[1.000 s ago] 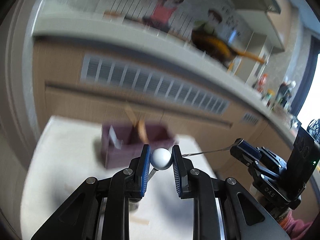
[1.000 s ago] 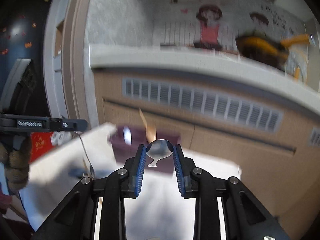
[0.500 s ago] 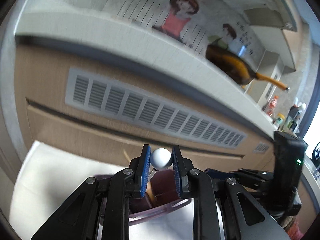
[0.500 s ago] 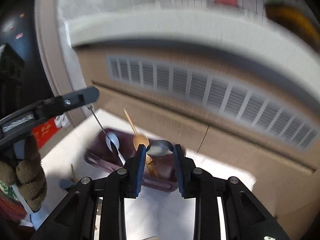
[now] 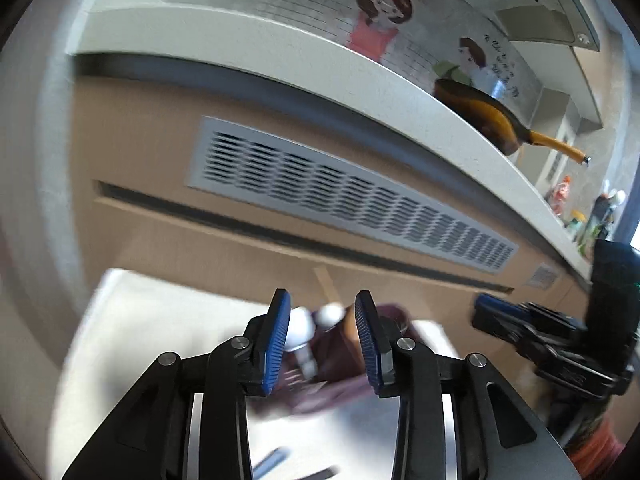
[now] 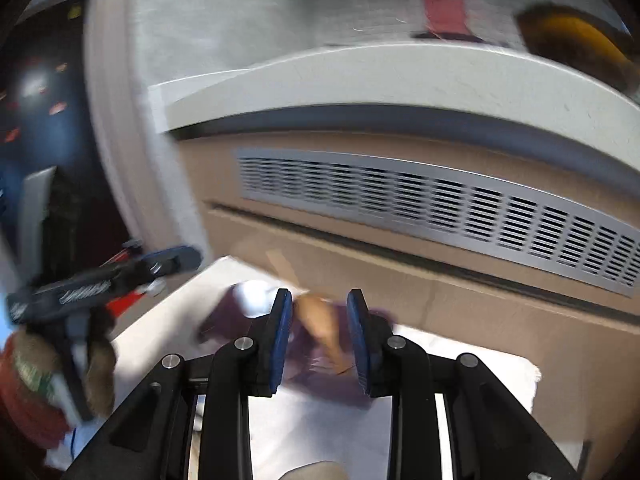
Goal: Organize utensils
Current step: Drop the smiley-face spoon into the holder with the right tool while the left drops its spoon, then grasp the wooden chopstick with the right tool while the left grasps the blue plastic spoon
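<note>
White-covered table point(image 5: 160, 320) below a wood cabinet front with a long grey vent point(image 5: 348, 208). Left tool point(image 5: 322, 338) just spread wide, white-ended utensil point(image 5: 306, 334) loose between the pads, over the purple organizer point(image 5: 340, 396). Right tool point(image 6: 320, 336) partly open, nothing visibly gripped, over the organizer's wooden spoon point(image 6: 320, 324).

Two handheld grippers, the left gripper point(image 5: 322, 336) and right gripper point(image 6: 318, 338), over one purple utensil box point(image 5: 340, 384) at 6 o'clock; inside, two white-bowled spoons point(image 5: 298, 332) and one wooden spoon point(image 6: 320, 326) can be counted through motion blur; one brown pan point(image 5: 484, 118) at 2 o'clock
</note>
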`<state>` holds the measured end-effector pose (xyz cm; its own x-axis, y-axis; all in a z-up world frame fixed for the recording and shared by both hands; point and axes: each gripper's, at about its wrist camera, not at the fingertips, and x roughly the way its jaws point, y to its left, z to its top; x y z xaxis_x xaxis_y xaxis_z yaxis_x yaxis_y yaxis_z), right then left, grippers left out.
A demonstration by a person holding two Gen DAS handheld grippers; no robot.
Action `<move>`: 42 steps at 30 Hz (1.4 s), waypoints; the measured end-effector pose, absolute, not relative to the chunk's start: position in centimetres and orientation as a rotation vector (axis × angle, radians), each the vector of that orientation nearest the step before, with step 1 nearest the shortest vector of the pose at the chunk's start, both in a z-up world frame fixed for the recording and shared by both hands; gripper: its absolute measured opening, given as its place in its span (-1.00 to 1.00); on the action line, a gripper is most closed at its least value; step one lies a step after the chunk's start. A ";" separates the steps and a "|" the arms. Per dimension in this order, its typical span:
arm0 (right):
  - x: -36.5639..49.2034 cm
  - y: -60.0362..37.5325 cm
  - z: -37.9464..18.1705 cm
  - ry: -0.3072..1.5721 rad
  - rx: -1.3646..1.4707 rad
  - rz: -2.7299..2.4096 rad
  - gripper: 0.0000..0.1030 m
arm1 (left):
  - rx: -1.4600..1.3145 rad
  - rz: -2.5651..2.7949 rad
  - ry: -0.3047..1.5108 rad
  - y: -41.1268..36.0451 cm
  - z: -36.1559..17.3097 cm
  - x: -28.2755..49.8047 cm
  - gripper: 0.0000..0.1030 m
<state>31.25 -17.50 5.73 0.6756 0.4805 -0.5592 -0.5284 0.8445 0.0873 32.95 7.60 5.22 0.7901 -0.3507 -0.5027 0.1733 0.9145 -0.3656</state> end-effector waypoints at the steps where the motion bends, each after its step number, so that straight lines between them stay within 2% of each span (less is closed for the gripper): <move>1: 30.1 -16.6 5.1 0.632 -0.117 0.618 -0.47 | -0.301 -0.265 0.604 8.2 5.1 32.4 -0.31; 9: 24.6 -7.3 -5.8 0.935 -0.274 0.892 -0.48 | -0.366 -0.085 0.774 14.9 -0.8 25.5 -0.31; 14: 24.1 -3.1 -9.5 0.984 -0.355 0.902 -0.49 | -0.416 -0.053 0.803 17.9 -2.8 23.1 -0.31; 15: 24.3 -2.5 -10.0 0.986 -0.382 0.892 -0.51 | -0.431 -0.055 0.811 18.2 -3.2 22.9 -0.31; 17: 24.8 -2.1 -10.6 0.986 -0.417 0.858 -0.69 | -0.451 -0.068 0.829 18.4 -4.0 22.8 -0.31; 18: 25.2 -2.3 -10.5 0.974 -0.426 0.837 -0.82 | -0.458 -0.074 0.838 18.4 -4.3 22.9 -0.31; 22: 25.7 -5.2 -10.2 1.020 -0.360 0.772 -0.88 | -0.470 -0.109 0.888 17.6 -5.8 23.3 -0.31; 34: 22.0 -22.0 -9.8 1.032 -0.088 0.492 -0.89 | -0.390 -0.260 0.997 9.7 -7.5 25.9 -0.31; 39: 22.2 -23.8 -10.3 1.042 0.016 0.489 -0.87 | -0.342 -0.441 1.097 5.2 -7.7 25.5 -0.31; 42: 22.2 -23.6 -10.5 1.033 0.023 0.499 -0.86 | -0.254 -0.480 1.098 3.0 -6.8 24.9 -0.31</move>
<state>22.22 -23.56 -10.52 0.4112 0.4076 -0.8153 -0.3859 0.8882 0.2493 24.85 3.03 -6.81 0.3673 -0.4914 -0.7897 0.2459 0.8701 -0.4271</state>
